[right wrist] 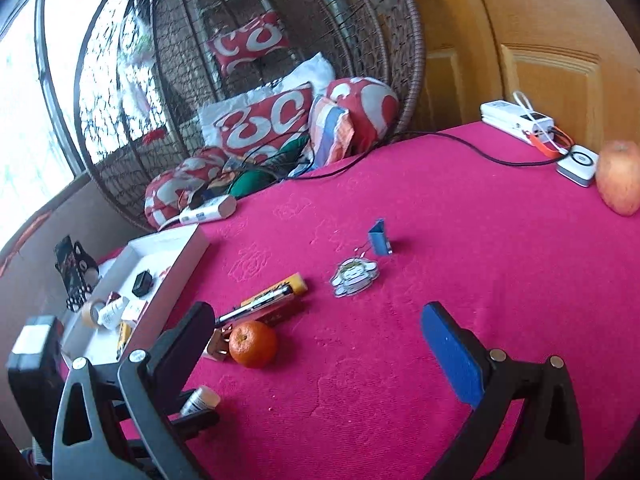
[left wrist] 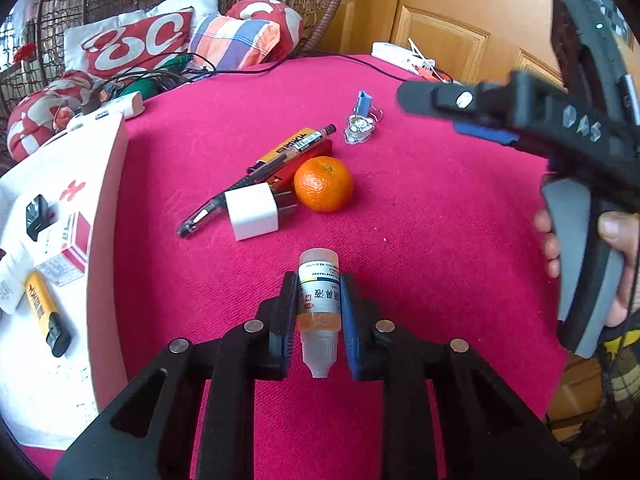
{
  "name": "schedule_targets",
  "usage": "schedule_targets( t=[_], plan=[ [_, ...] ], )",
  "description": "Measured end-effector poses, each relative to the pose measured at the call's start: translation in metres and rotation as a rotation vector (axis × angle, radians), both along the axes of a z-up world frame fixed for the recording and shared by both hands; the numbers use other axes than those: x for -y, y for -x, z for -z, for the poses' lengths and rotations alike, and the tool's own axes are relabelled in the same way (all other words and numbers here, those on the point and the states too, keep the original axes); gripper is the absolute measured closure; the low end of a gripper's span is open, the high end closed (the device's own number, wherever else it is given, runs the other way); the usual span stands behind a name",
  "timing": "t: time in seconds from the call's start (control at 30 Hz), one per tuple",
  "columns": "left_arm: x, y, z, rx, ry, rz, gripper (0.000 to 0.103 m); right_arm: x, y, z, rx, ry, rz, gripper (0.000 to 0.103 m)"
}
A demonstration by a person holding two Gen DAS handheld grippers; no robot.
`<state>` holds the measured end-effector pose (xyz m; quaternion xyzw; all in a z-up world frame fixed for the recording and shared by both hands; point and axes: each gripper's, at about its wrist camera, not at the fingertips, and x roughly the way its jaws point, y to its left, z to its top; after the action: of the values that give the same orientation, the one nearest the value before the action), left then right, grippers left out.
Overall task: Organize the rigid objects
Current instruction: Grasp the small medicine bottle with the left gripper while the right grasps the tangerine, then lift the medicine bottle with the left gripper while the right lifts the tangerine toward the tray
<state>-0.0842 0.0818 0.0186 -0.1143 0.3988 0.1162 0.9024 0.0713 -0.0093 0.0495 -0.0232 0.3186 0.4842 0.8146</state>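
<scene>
The left gripper (left wrist: 319, 312) has its jaws pressed against both sides of a small dropper bottle (left wrist: 319, 300), clamping the labelled body; the pale cap points back toward the camera and the bottle's flat base points away. The bottle lies low over the pink tablecloth (left wrist: 440, 240), and whether it is touching the cloth cannot be told. In the right wrist view the same bottle (right wrist: 199, 400) peeks out between the left gripper's black fingers at lower left.

The right gripper (right wrist: 320, 340) hangs above the cloth with its jaws spread wide and nothing between them: a black finger on the left, a blue pad (right wrist: 452, 356) on the right. In the left wrist view it enters from the right, and a person's hand (left wrist: 616, 264) wraps its grey handle.

Just beyond the bottle sits a white plug adapter (left wrist: 252, 212), its prongs close beside a mandarin orange (left wrist: 324, 184). A pen (left wrist: 256, 176) lies diagonally behind the adapter, across a yellow lighter (left wrist: 288, 146) and a red lighter (left wrist: 308, 160). Farther on lie a cartoon keychain charm (left wrist: 359, 127) and a blue binder clip (left wrist: 364, 103), close together.

To the left stands a white box (left wrist: 108, 200), holding another yellow lighter (left wrist: 44, 308), a small black adapter (left wrist: 38, 216) and a red-and-white carton (left wrist: 72, 240). At the far right edge an apple (right wrist: 620, 178) rests near a white power strip (right wrist: 516, 118).
</scene>
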Motion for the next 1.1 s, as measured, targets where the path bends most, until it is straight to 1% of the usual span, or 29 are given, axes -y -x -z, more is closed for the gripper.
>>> schedule_targets(
  t=[0.17, 0.23, 0.27, 0.3, 0.33, 0.4, 0.47, 0.5, 0.63, 0.8, 0.93, 1.1],
  plan=[
    [-0.004, 0.024, -0.018, 0.051, -0.015, -0.026, 0.083, -0.053, 0.025, 0.027, 0.07, 0.194, -0.12, 0.0],
    [-0.005, 0.03, -0.021, 0.056, -0.017, -0.038, 0.083, -0.067, 0.032, 0.037, 0.093, 0.243, -0.141, 0.001],
    [-0.006, 0.033, -0.022, 0.061, -0.013, -0.043, 0.083, -0.072, 0.032, 0.04, 0.087, 0.26, -0.147, 0.004],
    [-0.007, 0.035, -0.022, 0.065, -0.009, -0.048, 0.083, -0.075, 0.03, 0.043, 0.063, 0.265, -0.157, 0.017],
    [-0.008, 0.036, -0.022, 0.066, -0.006, -0.052, 0.083, -0.076, 0.027, 0.043, 0.04, 0.258, -0.162, 0.035],
    [-0.009, 0.038, -0.024, 0.073, -0.004, -0.058, 0.083, -0.075, 0.023, 0.042, 0.02, 0.247, -0.154, 0.046],
    [-0.009, 0.039, -0.027, 0.081, -0.005, -0.06, 0.083, -0.071, 0.021, 0.041, 0.01, 0.239, -0.16, 0.054],
    [-0.009, 0.039, -0.028, 0.085, -0.005, -0.061, 0.083, -0.068, 0.021, 0.041, 0.005, 0.236, -0.166, 0.062],
    [-0.007, 0.045, -0.035, 0.109, -0.012, -0.07, 0.083, -0.053, 0.023, 0.036, 0.002, 0.194, -0.132, 0.062],
    [-0.006, 0.051, -0.048, 0.144, -0.045, -0.082, 0.083, -0.028, 0.024, 0.01, 0.005, 0.091, -0.094, 0.062],
    [-0.007, 0.055, -0.054, 0.163, -0.051, -0.094, 0.083, -0.017, 0.034, -0.014, 0.039, 0.023, -0.101, 0.062],
    [-0.008, 0.058, -0.059, 0.176, -0.059, -0.104, 0.083, -0.013, 0.048, -0.032, 0.081, -0.017, -0.125, 0.062]
  ],
)
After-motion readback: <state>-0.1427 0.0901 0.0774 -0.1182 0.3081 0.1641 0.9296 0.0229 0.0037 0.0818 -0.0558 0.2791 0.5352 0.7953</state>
